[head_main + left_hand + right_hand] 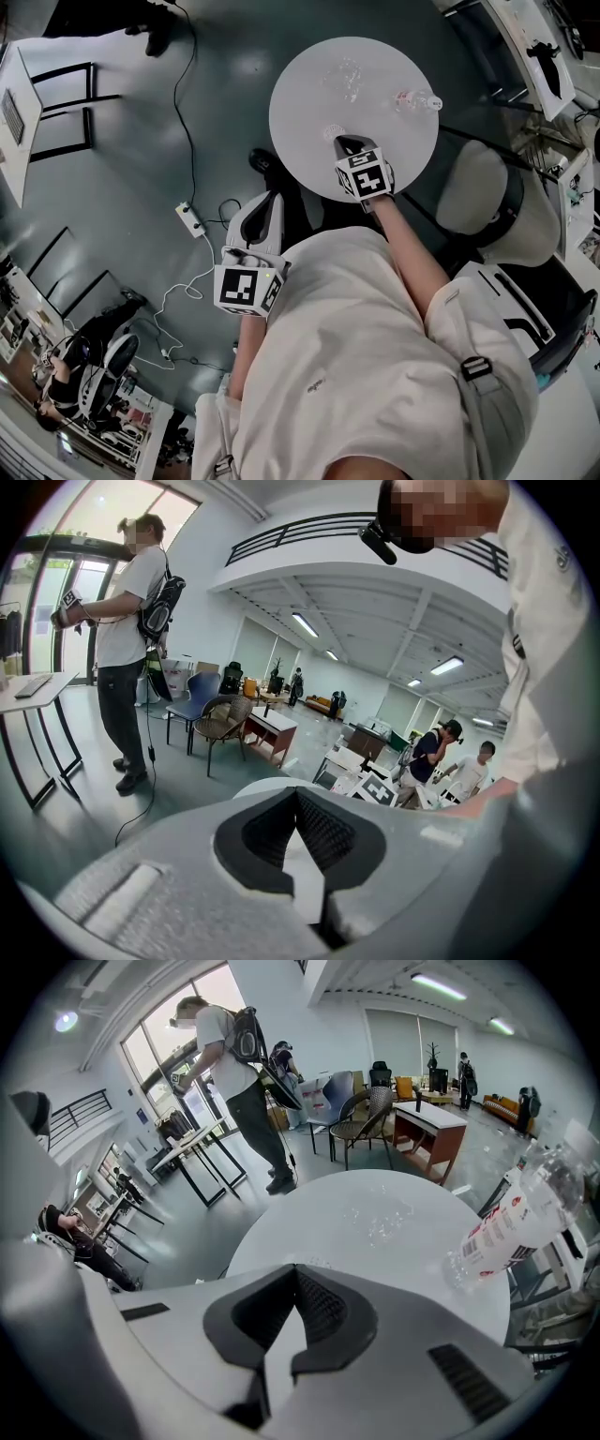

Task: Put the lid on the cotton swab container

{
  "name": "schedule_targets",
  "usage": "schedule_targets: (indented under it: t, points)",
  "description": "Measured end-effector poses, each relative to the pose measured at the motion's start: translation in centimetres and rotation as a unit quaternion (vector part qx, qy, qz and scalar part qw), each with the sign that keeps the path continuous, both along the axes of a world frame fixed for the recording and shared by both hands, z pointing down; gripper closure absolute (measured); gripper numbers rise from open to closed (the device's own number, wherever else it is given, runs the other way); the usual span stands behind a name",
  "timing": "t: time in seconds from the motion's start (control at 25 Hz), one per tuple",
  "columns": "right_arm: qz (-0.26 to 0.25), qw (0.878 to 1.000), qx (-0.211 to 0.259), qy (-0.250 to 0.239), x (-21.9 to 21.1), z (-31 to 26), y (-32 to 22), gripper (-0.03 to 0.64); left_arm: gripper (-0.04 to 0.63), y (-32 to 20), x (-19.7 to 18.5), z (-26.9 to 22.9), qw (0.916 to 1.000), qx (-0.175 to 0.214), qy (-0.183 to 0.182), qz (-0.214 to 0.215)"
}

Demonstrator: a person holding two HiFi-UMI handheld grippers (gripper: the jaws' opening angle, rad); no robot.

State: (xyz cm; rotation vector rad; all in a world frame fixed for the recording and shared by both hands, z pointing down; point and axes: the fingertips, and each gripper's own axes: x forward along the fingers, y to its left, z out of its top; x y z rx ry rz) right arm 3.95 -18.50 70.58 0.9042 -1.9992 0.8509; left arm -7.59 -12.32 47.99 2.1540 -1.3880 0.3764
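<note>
A clear cotton swab container [347, 80] stands toward the far side of the round white table [300, 141]; in the right gripper view it is a faint glassy shape [386, 1222]. A small clear piece, possibly the lid [333, 132], lies near the table's near edge, just left of my right gripper [346, 142]. That gripper hovers over the near edge, shut, with nothing between its jaws [296, 1271]. My left gripper [273, 199] hangs off the table by my waist, shut and empty [297, 794].
A clear plastic bottle with a red-and-white label [415, 101] [511, 1222] lies on its side at the table's right. A grey chair [487, 202] stands right of the table. A power strip and cables [190, 219] lie on the floor at left. Several people stand around the room.
</note>
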Motion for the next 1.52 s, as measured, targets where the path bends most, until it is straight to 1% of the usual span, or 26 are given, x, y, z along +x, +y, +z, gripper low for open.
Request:
schedule_targets:
  t: [0.48, 1.0, 1.4, 1.52]
  points:
    - [-0.023, 1.000, -0.006, 0.019, -0.8, 1.8, -1.4, 0.611, 0.586, -0.2, -0.7, 0.2, 1.0000, -0.003, 0.000, -0.008]
    - [-0.039, 0.999, -0.005, 0.031, -1.4, 2.2, -2.4, 0.611, 0.586, -0.1, -1.0, 0.1, 0.9999, -0.002, -0.002, -0.012]
    - [-0.036, 0.999, -0.017, 0.022, -1.4, 3.0, -2.2, 0.611, 0.586, -0.5, -0.9, 0.0, 1.0000, -0.002, -0.003, -0.009]
    - [-0.037, 0.999, -0.027, 0.020, -1.5, 3.1, -2.2, 0.611, 0.586, -0.7, -1.0, 0.1, 1.0000, -0.002, -0.004, -0.006]
